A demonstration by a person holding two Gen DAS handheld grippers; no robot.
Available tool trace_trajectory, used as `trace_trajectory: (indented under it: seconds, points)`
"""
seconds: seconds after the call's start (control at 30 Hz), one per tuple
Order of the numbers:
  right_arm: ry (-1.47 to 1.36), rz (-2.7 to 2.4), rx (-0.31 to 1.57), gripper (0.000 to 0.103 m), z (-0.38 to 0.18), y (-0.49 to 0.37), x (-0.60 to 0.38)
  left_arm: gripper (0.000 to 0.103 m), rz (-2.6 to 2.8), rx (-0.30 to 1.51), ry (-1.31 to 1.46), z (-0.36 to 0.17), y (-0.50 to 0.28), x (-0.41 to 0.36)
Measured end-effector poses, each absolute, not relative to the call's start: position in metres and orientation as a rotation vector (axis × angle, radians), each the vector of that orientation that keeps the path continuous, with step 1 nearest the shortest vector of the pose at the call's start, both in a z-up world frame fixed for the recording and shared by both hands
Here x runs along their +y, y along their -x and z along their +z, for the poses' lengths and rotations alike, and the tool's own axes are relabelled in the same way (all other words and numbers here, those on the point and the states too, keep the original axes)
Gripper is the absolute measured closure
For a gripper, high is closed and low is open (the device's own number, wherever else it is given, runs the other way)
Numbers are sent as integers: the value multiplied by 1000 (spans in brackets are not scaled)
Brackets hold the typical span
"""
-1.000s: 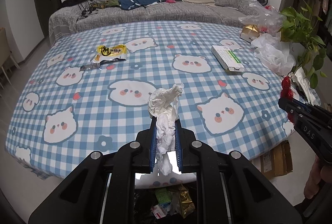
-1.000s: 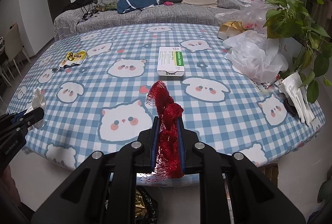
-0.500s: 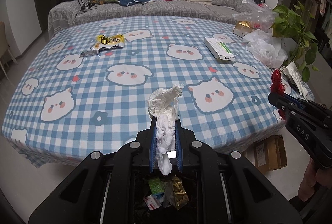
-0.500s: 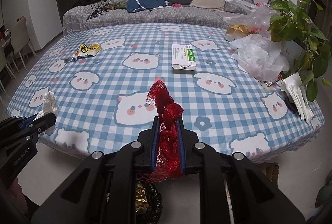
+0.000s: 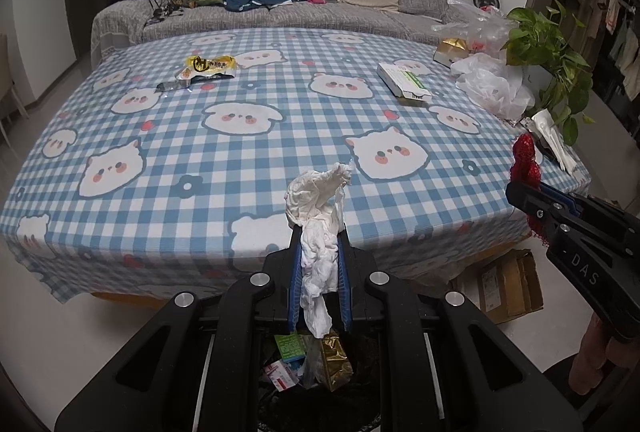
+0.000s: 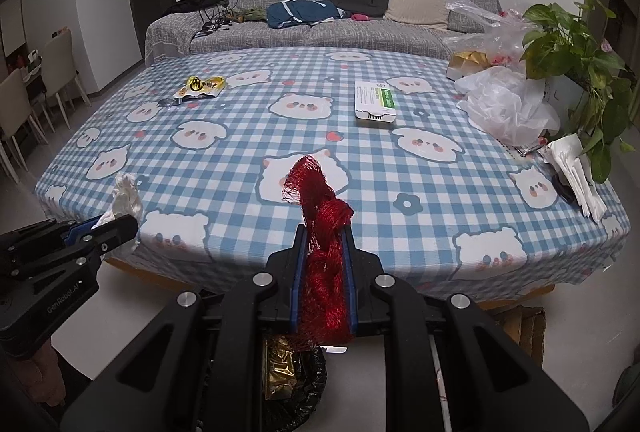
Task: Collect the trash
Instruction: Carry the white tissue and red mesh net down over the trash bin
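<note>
Both grippers have pulled back off the table (image 5: 168, 135), left gripper (image 5: 319, 232) clamping tissue (image 5: 316, 199), right gripper (image 6: 323, 232) clamping red netting (image 6: 320, 216), now over the bin (image 5: 320, 384) — I'd drop next.

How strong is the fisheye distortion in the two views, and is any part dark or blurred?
Left wrist view: the table edges bow, corners are black, the tissue in the left gripper is sharp. Right wrist view: same bowing and dark corners, the red net in the right gripper is sharp, and the bin below lies in shadow.
</note>
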State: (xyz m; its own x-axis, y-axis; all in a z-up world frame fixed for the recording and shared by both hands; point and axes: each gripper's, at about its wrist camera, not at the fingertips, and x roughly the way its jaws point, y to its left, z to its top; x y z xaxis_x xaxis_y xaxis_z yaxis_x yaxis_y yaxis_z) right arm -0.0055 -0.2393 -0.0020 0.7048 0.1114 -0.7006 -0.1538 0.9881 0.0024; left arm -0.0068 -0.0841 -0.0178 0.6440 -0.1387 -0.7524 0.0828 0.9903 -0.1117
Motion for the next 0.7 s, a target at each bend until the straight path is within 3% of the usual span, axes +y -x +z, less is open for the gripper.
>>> trace_trajectory:
  seconds: [0.7]
  points:
    - [72, 179, 812, 88, -57, 50, -232, 89, -125, 886, 73, -65, 56, -82]
